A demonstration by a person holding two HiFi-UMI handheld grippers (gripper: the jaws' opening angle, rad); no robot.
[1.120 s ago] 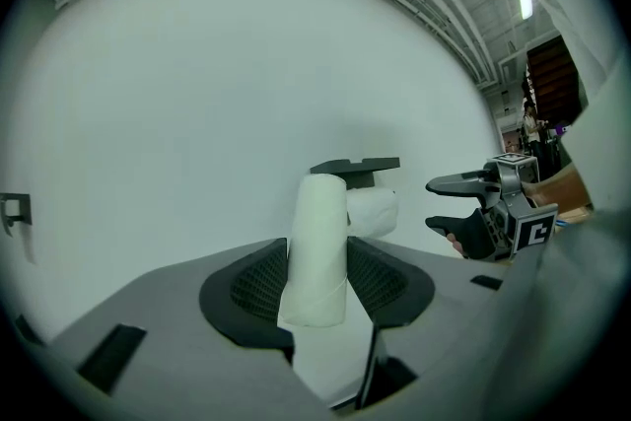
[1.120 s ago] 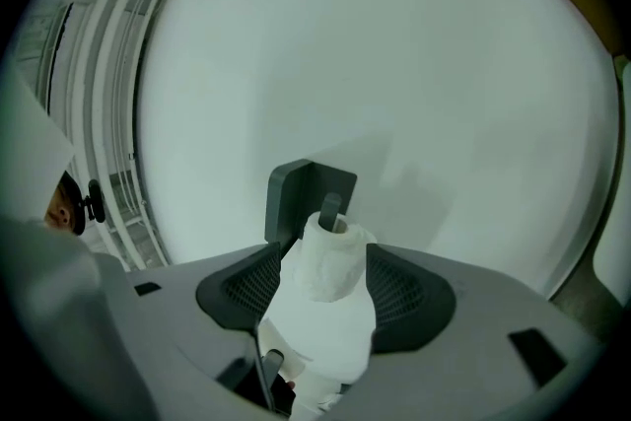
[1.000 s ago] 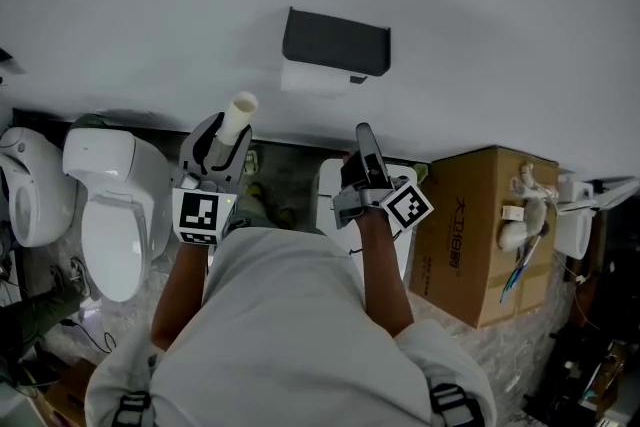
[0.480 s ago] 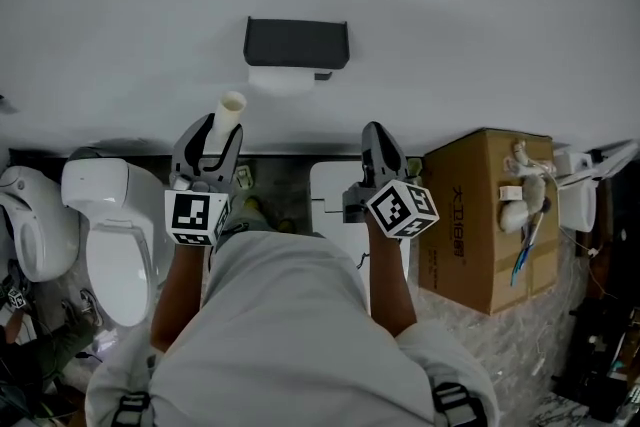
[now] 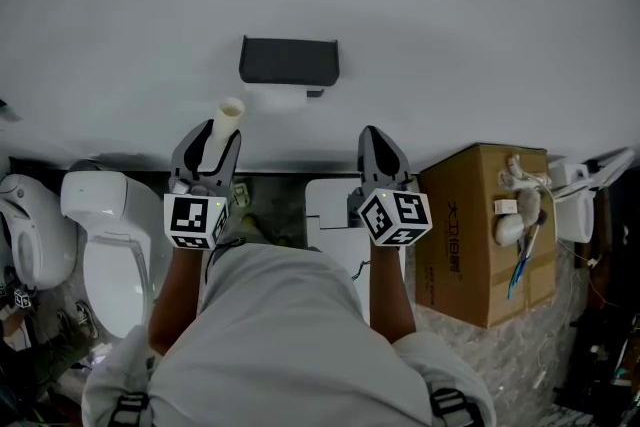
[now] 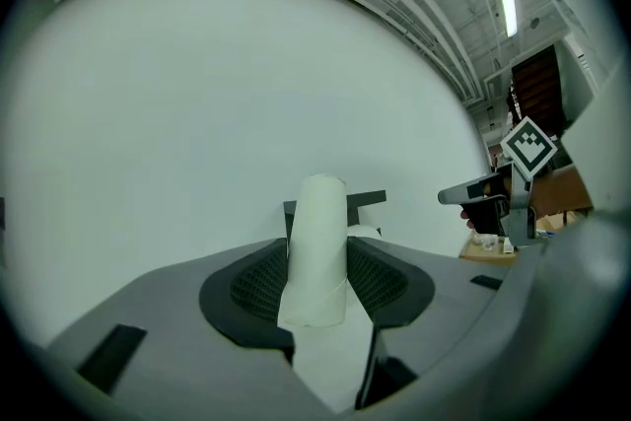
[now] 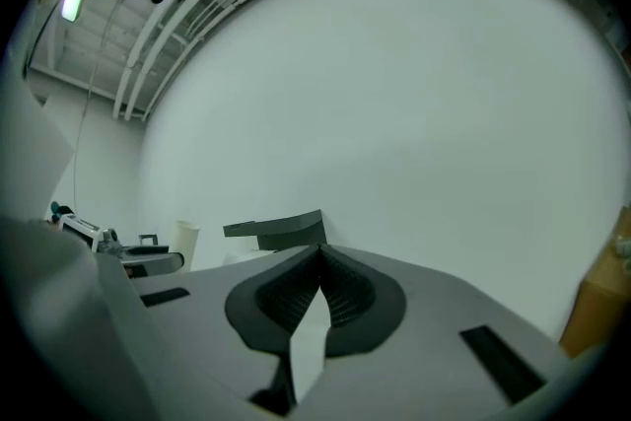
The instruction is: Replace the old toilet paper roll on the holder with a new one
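Plain white wall (image 5: 470, 25) across the upper half, white ceramic toilet (image 5: 105, 250) at lower left, brown cardboard box with printed lettering (image 5: 470, 245) at right, small white items (image 5: 508, 215) and a thin blue item (image 5: 522, 267) lying on its top, pale speckled floor (image 5: 520, 365) beside it

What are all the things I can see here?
holder: one, black, on the wall
paper roll: one, white, just under the holder
cardboard tube: one, cream, pinched in the left tool
toilet: one, white, floor at left
white fixture: one, far left edge, kind unclear
white block: one, floor below the right tool
box: one, brown, floor at right, small white and blue bits on top
left tool: one, grey, shut on the cardboard tube
right tool: one, grey, jaws just closed together, empty
arms: two, bare, behind the tools
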